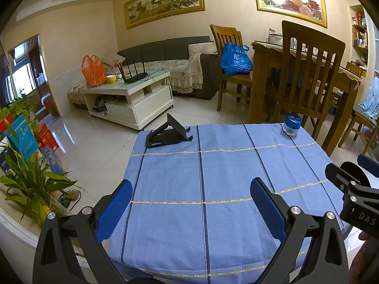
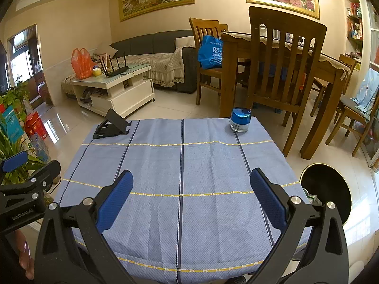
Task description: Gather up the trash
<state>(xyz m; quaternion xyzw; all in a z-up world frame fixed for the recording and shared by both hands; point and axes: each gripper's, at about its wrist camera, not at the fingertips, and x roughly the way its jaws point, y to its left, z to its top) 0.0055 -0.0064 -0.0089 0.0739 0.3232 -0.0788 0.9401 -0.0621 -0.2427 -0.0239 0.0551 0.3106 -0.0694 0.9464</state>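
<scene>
From the left wrist, your left gripper [image 1: 190, 209] hangs over the near half of the blue checked tablecloth [image 1: 225, 165] with its fingers spread wide and nothing between them. No loose trash shows on the cloth. What stands there is a black phone stand [image 1: 167, 135] at the far left corner and a blue-lidded jar [image 1: 291, 125] at the far right corner, well apart from each other. Neither looks like rubbish to me — the risk here is that you grab one of them simply because nothing else is in reach. At the right edge the right gripper [image 1: 350, 184] juts in, near your right finger; swing either tool inward carelessly and they could knock together.

From the right wrist, your right gripper [image 2: 191, 202] is likewise splayed open and empty above the cloth. The bin [image 2: 325, 194], dark inside with a thin gold rim, sits on the floor just beside the table's right edge, and something small and pale lies at its inner left side, too small to identify. The cloth overhangs the table edge there, so a finger dragged across it could pull the fabric and tip the jar. The left gripper [image 2: 26, 165] shows at the left edge, beside the potted plant [image 2: 14, 149], whose leaves could snag it.
</scene>
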